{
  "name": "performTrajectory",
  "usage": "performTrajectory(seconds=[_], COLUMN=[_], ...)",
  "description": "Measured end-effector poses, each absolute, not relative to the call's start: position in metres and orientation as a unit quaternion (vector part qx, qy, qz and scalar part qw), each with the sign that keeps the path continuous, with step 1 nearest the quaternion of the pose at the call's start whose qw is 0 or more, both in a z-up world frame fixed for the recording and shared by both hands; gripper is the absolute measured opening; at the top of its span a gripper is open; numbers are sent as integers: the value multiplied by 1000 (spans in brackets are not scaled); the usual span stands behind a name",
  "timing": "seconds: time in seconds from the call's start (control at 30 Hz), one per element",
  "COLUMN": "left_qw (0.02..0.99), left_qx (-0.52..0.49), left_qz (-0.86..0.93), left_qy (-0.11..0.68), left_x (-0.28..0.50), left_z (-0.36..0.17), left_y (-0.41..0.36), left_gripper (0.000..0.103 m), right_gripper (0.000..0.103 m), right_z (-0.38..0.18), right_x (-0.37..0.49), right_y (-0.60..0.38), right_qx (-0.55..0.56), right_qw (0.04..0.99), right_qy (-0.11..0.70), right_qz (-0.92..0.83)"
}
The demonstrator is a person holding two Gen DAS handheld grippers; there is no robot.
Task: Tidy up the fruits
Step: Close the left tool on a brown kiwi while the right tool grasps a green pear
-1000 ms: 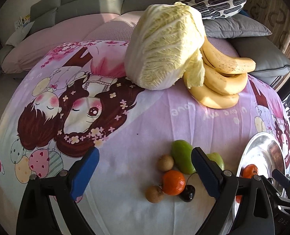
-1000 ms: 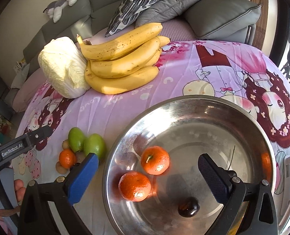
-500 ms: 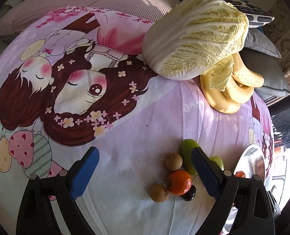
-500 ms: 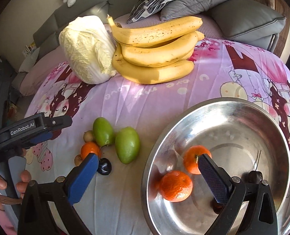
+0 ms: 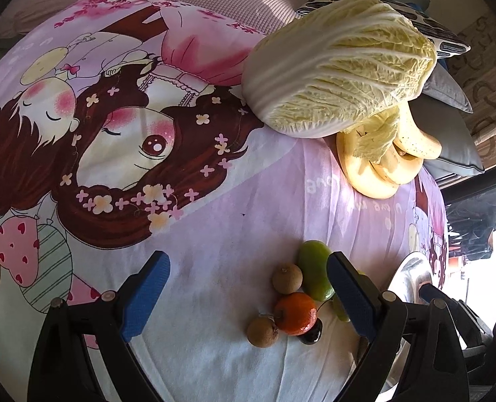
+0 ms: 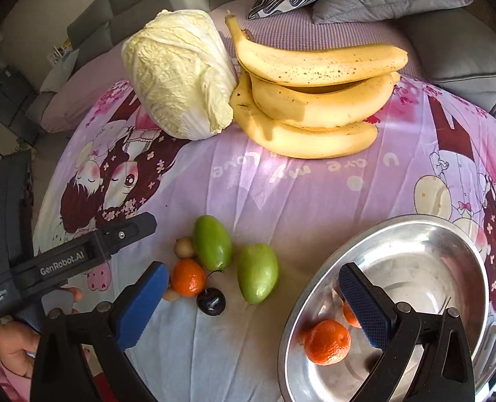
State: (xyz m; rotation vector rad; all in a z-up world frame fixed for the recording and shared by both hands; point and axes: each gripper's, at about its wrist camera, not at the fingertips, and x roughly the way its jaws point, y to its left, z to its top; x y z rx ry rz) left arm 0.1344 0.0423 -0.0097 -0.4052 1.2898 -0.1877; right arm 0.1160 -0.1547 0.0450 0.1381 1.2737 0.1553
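Spread over the table, a pink cartoon cloth [image 6: 298, 194] carries my steel bowl [image 6: 448, 234] with two tangerines [image 6: 327, 342] inside (a start), while just left of the bowl an orange [image 6: 187, 277], cherry [image 6: 211, 301], two green mangoes [image 6: 257, 273] and small brown fruits [image 5: 287, 278] wait, both my left gripper [image 5: 248, 298] and right gripper [image 6: 251, 305] gaping empty.

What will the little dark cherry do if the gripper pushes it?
The cherry looks round and glossy, so it would probably roll or slip away. Its thin stem touches the orange, so that might get nudged too.
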Motion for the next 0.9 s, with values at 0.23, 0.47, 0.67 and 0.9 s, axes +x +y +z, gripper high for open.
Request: performTrajectory(seconds=[0.23,0.47,0.67,0.9], left_qw=[770,758,748,742], left_qx=[-195,-198,-193,-185], left_qz=[-101,-122,-141,-155], left_qy=[598,609,619,626], left_x=[137,139,140,142], left_z=[-12,-21,-29,-35], left_y=[40,29,14,2], left_gripper=[82,71,54,42], right_gripper=[101,83,58,44], right_z=[34,23,11,-3], right_x=[130,134,134,133], right_y=[-140,-131,-126,-124], right_qx=[22,-19,-28,-27], right_qw=[766,763,759,750], right_qy=[637,643,647,657], right_qz=[85,70,67,67])
